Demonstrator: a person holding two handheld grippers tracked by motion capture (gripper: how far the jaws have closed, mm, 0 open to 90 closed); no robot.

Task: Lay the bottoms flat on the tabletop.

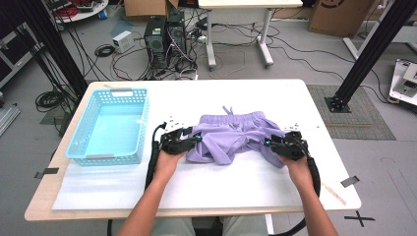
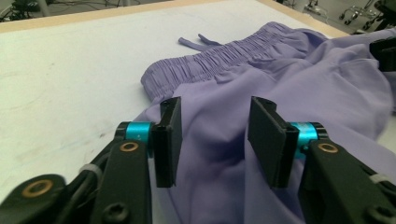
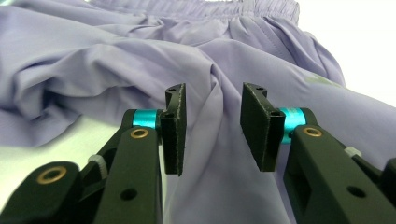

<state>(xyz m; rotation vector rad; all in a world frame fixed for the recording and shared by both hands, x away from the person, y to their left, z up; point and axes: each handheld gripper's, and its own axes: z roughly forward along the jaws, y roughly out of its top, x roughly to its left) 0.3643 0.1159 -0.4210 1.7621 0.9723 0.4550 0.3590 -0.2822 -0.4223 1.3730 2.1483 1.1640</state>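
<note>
A pair of lilac shorts (image 1: 230, 135) lies crumpled on the white table (image 1: 211, 93), its gathered waistband (image 2: 224, 56) and drawstring toward the far side. My left gripper (image 1: 191, 141) is at the shorts' left edge; in the left gripper view its jaws stand apart over the fabric (image 2: 215, 140), pads not pressing on it. At the shorts' right leg sits my right gripper (image 1: 269, 144). Its jaws also stand apart, with a raised fold of cloth (image 3: 212, 107) between them and a gap on each side.
A light blue plastic basket (image 1: 81, 147) stands on the table's left part, close to the left gripper. Beyond the far table edge are computer towers (image 1: 164, 39), cables and black frame posts (image 1: 378, 44). A person's forearms (image 1: 147, 206) reach in from the near edge.
</note>
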